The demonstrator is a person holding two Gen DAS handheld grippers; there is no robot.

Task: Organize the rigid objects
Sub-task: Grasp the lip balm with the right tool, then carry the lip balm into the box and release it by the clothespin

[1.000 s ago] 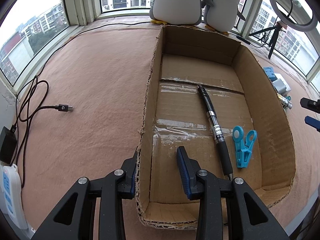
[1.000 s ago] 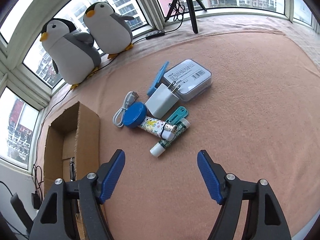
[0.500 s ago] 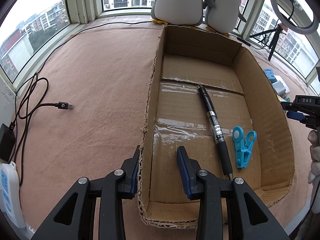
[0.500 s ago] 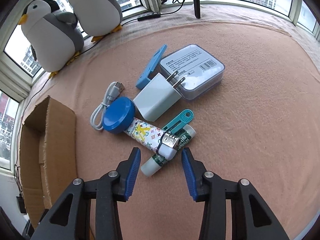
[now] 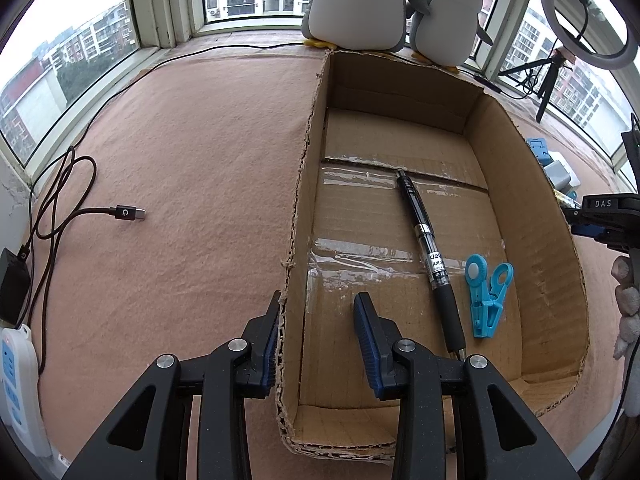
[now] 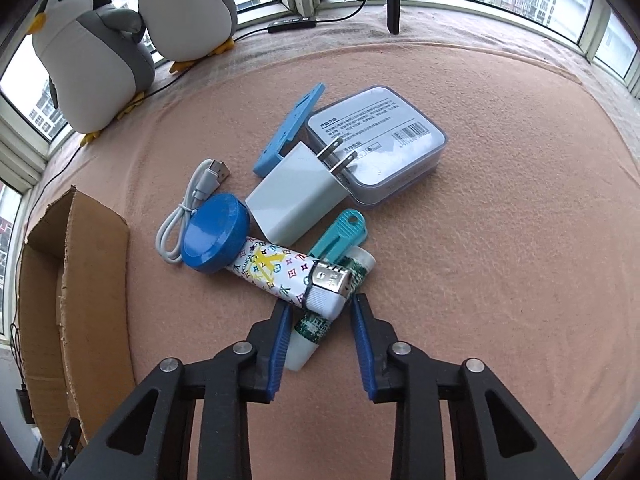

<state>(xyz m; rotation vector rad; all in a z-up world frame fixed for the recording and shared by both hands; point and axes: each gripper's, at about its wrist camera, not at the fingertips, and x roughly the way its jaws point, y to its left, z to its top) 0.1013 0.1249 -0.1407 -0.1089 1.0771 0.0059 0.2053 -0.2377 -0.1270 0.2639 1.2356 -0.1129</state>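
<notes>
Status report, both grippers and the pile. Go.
Left gripper straddles the cardboard box wall, holding it. Right gripper closing around lip balm tube, not yet pinched. Patterned lighter lies across the tube.

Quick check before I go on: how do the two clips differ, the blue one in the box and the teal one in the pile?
The blue clip lies alone on the floor of the cardboard box, fully visible, already sorted. The teal clip is outside the box on the pink cloth, its jaw end hidden under the patterned lighter and the lip balm tube, beside the white charger. Both are small plastic clothespin-style clips.
</notes>
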